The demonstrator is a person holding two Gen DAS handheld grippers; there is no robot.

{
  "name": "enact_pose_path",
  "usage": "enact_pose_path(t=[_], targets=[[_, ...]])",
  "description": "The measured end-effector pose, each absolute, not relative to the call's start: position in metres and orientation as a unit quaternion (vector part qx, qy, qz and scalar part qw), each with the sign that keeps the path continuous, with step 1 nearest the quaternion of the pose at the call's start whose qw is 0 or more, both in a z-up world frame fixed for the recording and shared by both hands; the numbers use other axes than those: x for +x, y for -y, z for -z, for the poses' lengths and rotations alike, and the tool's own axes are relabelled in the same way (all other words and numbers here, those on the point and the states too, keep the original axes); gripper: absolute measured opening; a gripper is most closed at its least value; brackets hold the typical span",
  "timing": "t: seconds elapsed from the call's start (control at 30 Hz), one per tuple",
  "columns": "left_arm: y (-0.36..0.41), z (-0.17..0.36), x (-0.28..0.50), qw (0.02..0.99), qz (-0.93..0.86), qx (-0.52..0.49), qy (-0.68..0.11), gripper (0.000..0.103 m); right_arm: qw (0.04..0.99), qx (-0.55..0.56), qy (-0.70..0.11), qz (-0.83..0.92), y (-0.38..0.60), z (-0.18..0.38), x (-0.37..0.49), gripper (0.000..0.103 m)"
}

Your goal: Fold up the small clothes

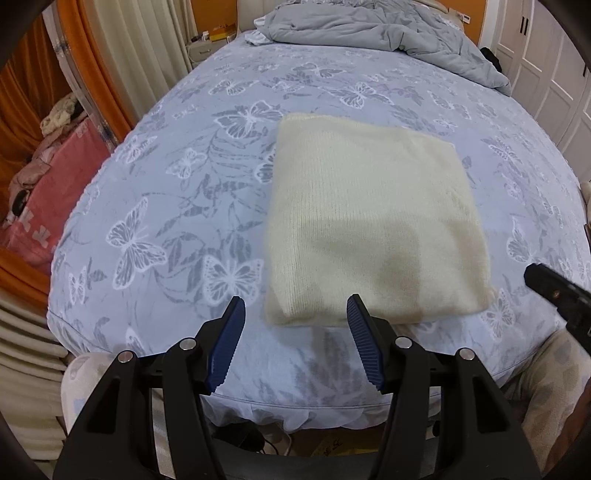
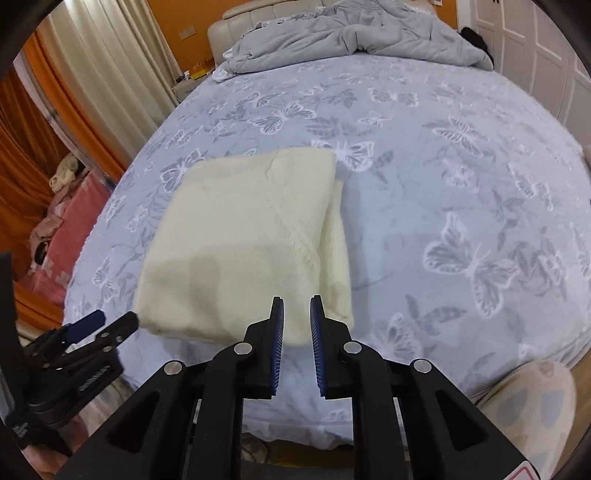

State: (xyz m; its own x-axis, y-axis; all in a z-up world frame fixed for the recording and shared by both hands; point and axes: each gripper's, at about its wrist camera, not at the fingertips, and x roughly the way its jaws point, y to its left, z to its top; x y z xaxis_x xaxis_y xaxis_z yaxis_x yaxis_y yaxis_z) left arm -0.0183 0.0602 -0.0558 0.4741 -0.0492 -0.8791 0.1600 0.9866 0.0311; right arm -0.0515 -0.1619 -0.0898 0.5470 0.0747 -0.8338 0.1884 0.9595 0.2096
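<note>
The bed (image 1: 155, 206) with its butterfly sheet filled most of what I saw, and a grey duvet (image 1: 369, 29) lay crumpled at the far end. Near my edge of the bed lay the cream knitted garment (image 1: 369, 221), already folded into a thick rectangle, with one layer showing a little along its right side. My left hand-held gripper (image 1: 295, 317) was spread wide and empty, just before the near left corner of the garment. My right hand-held gripper (image 2: 297, 317) had only a narrow gap and held nothing, close to the near right corner. I judged the folding was almost finished; the next move called for tidying that uneven side or one last fold.
</note>
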Motion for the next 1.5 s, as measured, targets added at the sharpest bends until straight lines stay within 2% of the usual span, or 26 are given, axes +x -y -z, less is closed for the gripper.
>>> enact_pose_path(t=[0.23, 0.33, 0.43, 0.47, 0.53, 0.63, 0.73, 0.77, 0.83, 0.87, 0.93, 1.0, 1.23, 1.5], targets=[[-0.092, 0.063, 0.021, 0.843, 0.054, -0.029, -0.535, 0.056, 0.849, 0.178, -0.497, 0.035, 0.18, 0.119, -0.01, 0.019], [-0.096, 0.076, 0.04, 0.838, 0.04, -0.021, -0.545, 0.055, 0.849, 0.183, -0.495, 0.023, 0.173, 0.122, 0.008, 0.015], [-0.093, 0.097, 0.052, 0.828, 0.027, 0.003, -0.56, 0.057, 0.828, 0.125, -0.546, 0.033, 0.161, 0.158, 0.031, 0.014], [-0.093, 0.105, 0.055, 0.825, 0.027, 0.004, -0.565, 0.06, 0.831, 0.126, -0.541, 0.035, 0.161, 0.161, 0.032, 0.015], [-0.093, 0.108, 0.057, 0.825, 0.019, 0.009, -0.565, 0.065, 0.826, 0.139, -0.545, 0.044, 0.16, 0.15, 0.033, 0.018], [-0.098, 0.098, 0.052, 0.827, 0.023, -0.001, -0.562, 0.063, 0.846, 0.144, -0.512, 0.038, 0.157, 0.119, 0.013, 0.018], [-0.103, 0.077, 0.03, 0.845, 0.04, -0.025, -0.533, 0.065, 0.87, 0.125, -0.473, 0.056, 0.153, 0.097, -0.026, 0.027], [-0.103, 0.072, 0.024, 0.849, 0.047, -0.034, -0.526, 0.07, 0.872, 0.126, -0.468, 0.061, 0.153, 0.096, -0.035, 0.03], [-0.1, 0.063, 0.005, 0.862, 0.055, -0.049, -0.502, 0.086, 0.874, 0.138, -0.458, 0.088, 0.157, 0.096, -0.06, 0.048], [-0.097, 0.061, -0.004, 0.868, 0.055, -0.048, -0.49, 0.093, 0.876, 0.145, -0.45, 0.1, 0.16, 0.098, -0.071, 0.052], [-0.087, 0.06, -0.018, 0.876, 0.062, -0.038, -0.477, 0.093, 0.881, 0.149, -0.434, 0.116, 0.162, 0.101, -0.086, 0.064], [-0.076, 0.065, -0.03, 0.875, 0.079, -0.019, -0.477, 0.093, 0.884, 0.139, -0.427, 0.129, 0.161, 0.108, -0.099, 0.067], [-0.058, 0.085, -0.06, 0.881, 0.072, 0.035, -0.466, 0.093, 0.878, 0.097, -0.45, 0.128, 0.147, 0.139, -0.116, 0.067], [-0.064, 0.096, -0.068, 0.881, 0.05, 0.027, -0.47, 0.093, 0.884, 0.09, -0.441, 0.127, 0.139, 0.139, -0.121, 0.073]])
